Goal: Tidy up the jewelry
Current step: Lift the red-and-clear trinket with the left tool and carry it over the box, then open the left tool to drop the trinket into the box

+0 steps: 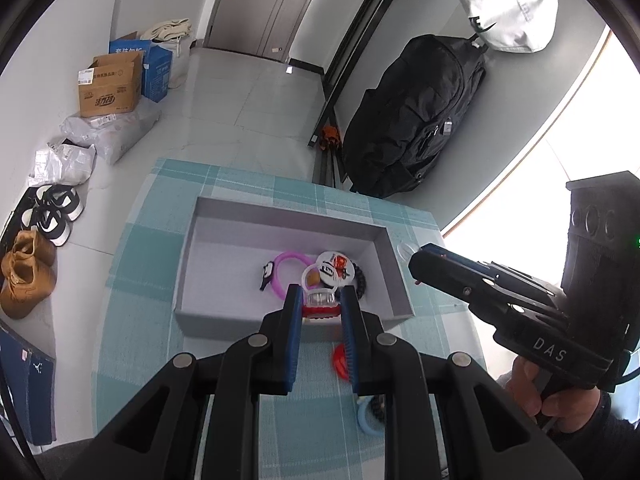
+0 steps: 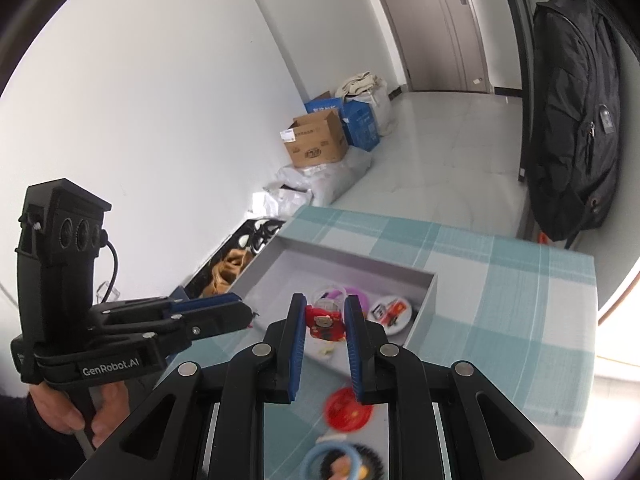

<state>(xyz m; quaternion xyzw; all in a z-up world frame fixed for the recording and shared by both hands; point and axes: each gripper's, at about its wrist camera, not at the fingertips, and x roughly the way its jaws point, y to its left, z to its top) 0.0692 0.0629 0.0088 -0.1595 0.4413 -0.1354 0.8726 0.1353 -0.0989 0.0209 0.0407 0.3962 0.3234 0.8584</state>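
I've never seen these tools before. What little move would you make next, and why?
Probably draw the right gripper back a little and lower it over the red disc. It lies on the checked cloth, outside the grey box, with a blue ring and black beads; the pads are apart and look empty.

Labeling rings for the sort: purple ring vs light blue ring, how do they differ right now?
Colour: the purple ring is violet; the light blue ring is pale blue.
Place: the purple ring lies inside the grey tray; the light blue ring lies on the checked cloth, outside the tray.
Neighbours: the purple ring sits by a round white badge; the light blue one beside dark beads.
Both lie flat, ungripped.
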